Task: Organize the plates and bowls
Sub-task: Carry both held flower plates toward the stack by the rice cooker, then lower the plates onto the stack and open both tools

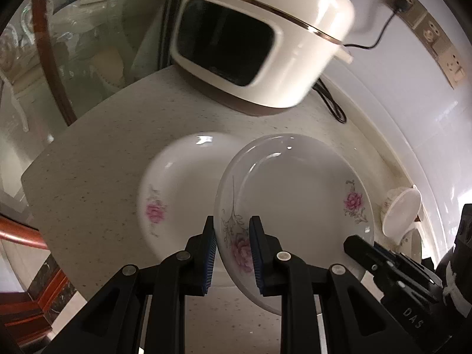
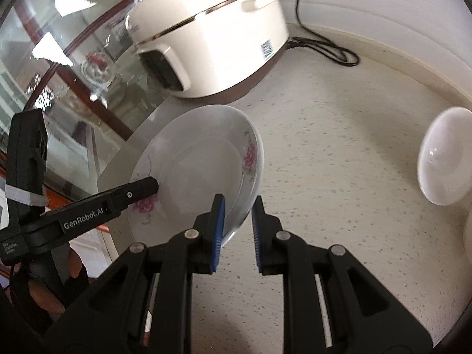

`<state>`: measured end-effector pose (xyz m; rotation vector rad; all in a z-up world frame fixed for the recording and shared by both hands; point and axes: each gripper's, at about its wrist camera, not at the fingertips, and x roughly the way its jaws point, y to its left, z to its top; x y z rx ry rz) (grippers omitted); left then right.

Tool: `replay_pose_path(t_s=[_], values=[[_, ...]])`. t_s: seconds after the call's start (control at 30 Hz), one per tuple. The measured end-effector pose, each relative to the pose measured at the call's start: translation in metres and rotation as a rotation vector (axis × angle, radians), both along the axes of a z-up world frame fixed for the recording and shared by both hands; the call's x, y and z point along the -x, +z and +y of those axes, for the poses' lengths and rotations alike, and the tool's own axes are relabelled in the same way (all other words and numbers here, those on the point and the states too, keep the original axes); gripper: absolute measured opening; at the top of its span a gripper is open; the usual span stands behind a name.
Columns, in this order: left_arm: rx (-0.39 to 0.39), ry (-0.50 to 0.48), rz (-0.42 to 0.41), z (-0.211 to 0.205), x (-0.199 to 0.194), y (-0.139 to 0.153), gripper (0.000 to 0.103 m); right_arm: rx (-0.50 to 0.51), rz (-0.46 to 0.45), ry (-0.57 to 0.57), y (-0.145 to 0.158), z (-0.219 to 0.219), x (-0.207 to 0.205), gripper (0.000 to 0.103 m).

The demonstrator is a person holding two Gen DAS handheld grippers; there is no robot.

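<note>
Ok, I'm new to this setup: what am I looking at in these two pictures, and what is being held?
There is no robot arm. A person holds a black two-finger gripper in each hand, and a wide-angle camera on each looks out along its fingers.

One picture is from the left gripper, the other from the right gripper. Each also shows the other gripper off to one side.

Both sit at opposite edges of the same white round plate with pink flowers, which is tilted up off the speckled pale counter. The left one grips its rim. The right one has the rim between its fingers, but I cannot tell if it is clamped.

A second flowered white plate lies flat on the counter. Behind stands a white rice cooker with gold trim, and a small plain white bowl sits to the right.
</note>
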<state>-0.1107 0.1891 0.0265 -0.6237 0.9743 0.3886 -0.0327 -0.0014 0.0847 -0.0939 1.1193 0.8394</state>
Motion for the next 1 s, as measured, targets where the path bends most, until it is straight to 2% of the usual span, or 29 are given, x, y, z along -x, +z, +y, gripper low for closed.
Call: replay_pose_path(t_s=[0.33,0.67,0.93,1.0], values=[[0.004,0.090,0.031,0.029,0.011,-0.013,0.022,0.064,0.018,0.096,-0.018,0.044,0.005,0.021],[-0.013,0.111,0.049,0.041,0.005,-0.024,0.022,0.100,0.054,0.100,-0.031,0.059,0.000,0.022],[-0.030,0.118,0.050,0.042,0.010,-0.020,0.026,0.095,0.025,0.111,-0.024,0.058,0.007,0.033],[-0.062,0.130,0.039,0.042,0.012,-0.015,0.026,0.090,-0.021,0.104,-0.018,0.055,0.010,0.046]])
